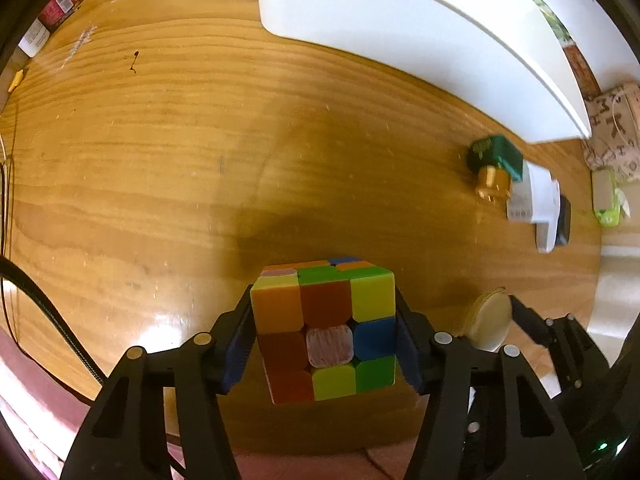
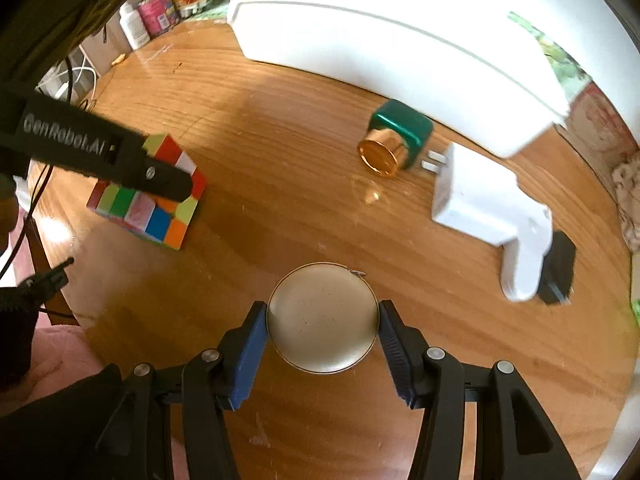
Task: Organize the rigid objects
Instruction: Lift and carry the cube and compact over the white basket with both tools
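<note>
A scrambled, many-coloured puzzle cube sits between the blue pads of my left gripper, which press on its two sides just above the wooden table. The right wrist view shows the same cube at the left, under the left gripper's black finger. My right gripper is shut on a round cream case with a gold rim, one pad on each side of it. The left wrist view shows that case at the lower right.
A long white bin stands across the back of the table. In front of it lie a green bottle with a gold cap, a white plug adapter and a small black block. Bottles and cartons stand at the far left.
</note>
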